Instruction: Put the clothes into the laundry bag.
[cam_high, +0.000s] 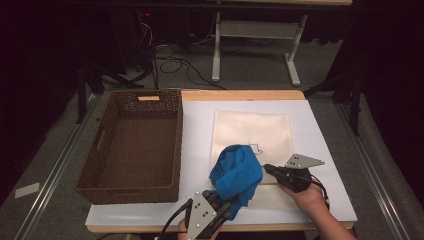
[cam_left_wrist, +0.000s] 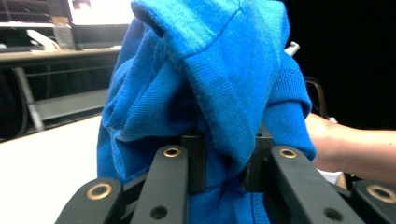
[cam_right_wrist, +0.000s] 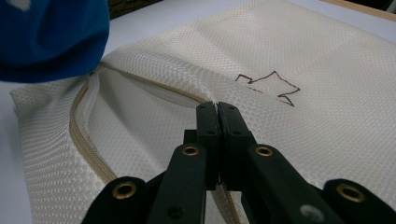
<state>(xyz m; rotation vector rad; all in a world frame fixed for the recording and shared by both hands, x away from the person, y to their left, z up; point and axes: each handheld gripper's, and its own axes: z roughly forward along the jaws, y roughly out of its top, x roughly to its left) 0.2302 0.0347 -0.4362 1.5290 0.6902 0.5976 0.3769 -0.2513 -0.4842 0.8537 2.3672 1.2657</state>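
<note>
1. Two grippers are in play at the near edge of the table. The left gripper (cam_high: 227, 206) has its jaws clamped on a bunched blue cloth (cam_high: 237, 172); in the left gripper view that cloth (cam_left_wrist: 205, 88) is squeezed between the two black jaws and bulges up above them.
2. Over to the right gripper (cam_high: 266, 168): in the right gripper view its jaws are pressed together, pinching the upper edge of a cream mesh bag (cam_right_wrist: 299, 88) right at the zipper opening (cam_right_wrist: 91, 130), which gapes open toward the left.
3. That blue cloth (cam_right_wrist: 46, 37) hangs just above the open mouth of the bag.
4. The mesh bag (cam_high: 252, 130) lies flat on a white sheet (cam_high: 197, 125) covering the table, with a small dark outline drawing (cam_right_wrist: 271, 86) on its top face.
5. Left of the bag sits a brown wicker basket (cam_high: 97, 150), just beside it on the sheet.
</note>
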